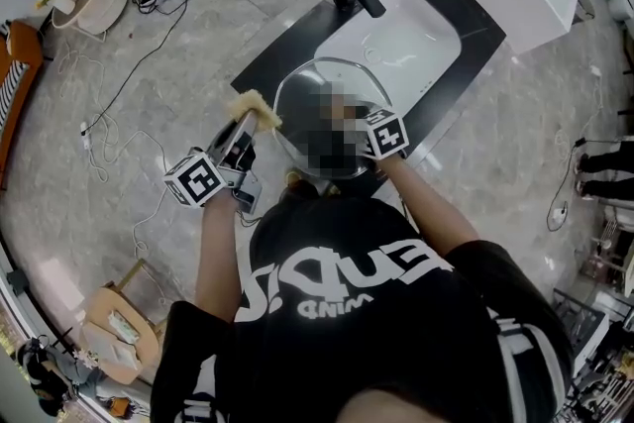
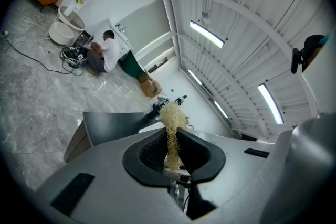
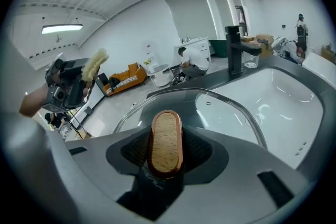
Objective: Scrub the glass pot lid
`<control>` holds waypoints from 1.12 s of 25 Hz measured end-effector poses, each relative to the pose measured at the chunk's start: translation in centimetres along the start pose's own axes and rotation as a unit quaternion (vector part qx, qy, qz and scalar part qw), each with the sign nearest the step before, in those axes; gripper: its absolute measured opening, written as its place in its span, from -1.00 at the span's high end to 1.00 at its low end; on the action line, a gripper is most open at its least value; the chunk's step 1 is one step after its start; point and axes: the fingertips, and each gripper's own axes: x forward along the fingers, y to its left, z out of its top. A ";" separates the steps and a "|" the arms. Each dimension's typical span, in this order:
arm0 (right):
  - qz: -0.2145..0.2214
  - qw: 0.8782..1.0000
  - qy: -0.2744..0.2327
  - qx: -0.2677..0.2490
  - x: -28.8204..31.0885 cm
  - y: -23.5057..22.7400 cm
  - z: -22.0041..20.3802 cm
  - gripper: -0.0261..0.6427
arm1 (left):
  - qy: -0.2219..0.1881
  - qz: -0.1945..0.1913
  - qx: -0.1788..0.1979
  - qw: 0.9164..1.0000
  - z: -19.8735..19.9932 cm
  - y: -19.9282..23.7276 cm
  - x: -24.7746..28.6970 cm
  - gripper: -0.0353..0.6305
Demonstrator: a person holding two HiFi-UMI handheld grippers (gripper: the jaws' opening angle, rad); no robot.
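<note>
Scrubber point(image 2: 172, 115), likely loofah, pinched in left hand-held gripper point(image 2: 171, 138), lid knob point(image 3: 165, 144) clamped in right hand-held gripper point(image 3: 167, 131)

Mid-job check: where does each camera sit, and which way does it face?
Head view: above the person, steeply down on the sink, glass lid and loofah; black shirt and forearms show.
Left gripper view: on the left gripper, along jaws shut on the loofah, toward the ceiling lights; no body shows.
Right gripper view: on the right gripper, past the lid's wooden handle it grips, toward the faucet; the left hand shows.
Shared: loofah in all three.
</note>
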 end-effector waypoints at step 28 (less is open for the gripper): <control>-0.045 0.997 -0.008 -0.054 1.4 1.2 0.9 0.38 | 0.009 -0.007 -0.002 1.000 -0.9 -0.2 -0.6 0.75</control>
